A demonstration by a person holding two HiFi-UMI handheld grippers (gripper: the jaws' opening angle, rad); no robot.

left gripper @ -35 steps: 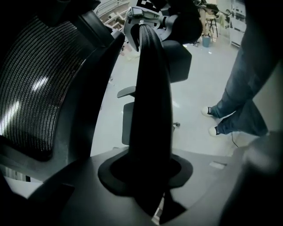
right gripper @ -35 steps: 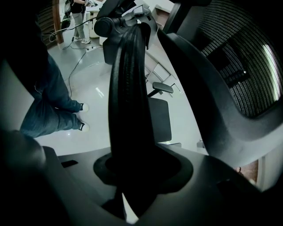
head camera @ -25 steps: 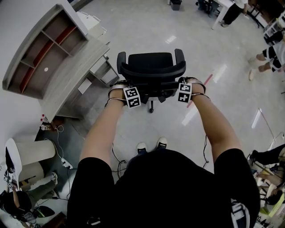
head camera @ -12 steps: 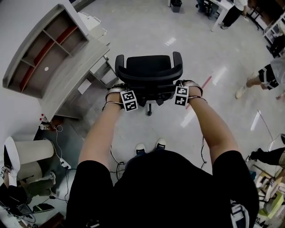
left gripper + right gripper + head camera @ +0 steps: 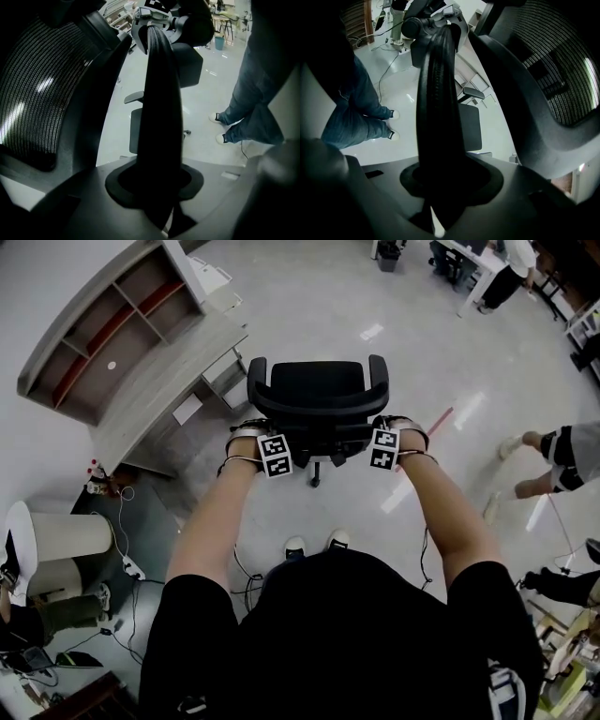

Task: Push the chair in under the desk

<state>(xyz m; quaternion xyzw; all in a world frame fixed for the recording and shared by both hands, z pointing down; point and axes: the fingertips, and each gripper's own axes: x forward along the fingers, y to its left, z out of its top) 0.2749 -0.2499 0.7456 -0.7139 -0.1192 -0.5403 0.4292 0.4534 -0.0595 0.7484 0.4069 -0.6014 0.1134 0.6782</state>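
A black office chair (image 5: 317, 395) stands on the pale floor with its back toward me. A grey desk (image 5: 159, 381) with a shelf unit stands to its upper left. My left gripper (image 5: 266, 430) is shut on the left edge of the backrest, and my right gripper (image 5: 380, 427) is shut on its right edge. In the left gripper view the black backrest rim (image 5: 161, 93) runs up from between the jaws of the left gripper (image 5: 159, 185), with mesh (image 5: 37, 93) on the left. The right gripper view shows the right gripper (image 5: 443, 185) clamped on the other rim (image 5: 438, 93).
A white cylindrical bin (image 5: 56, 545) and floor cables (image 5: 131, 568) lie at lower left beside the desk. A red tape line (image 5: 437, 418) marks the floor right of the chair. A walking person's legs (image 5: 553, 460) are at far right. My shoes (image 5: 319, 543) stand behind the chair.
The chair, with both grippers on its backrest, has rolled closer to the desk's near corner. The person at the right has walked on.
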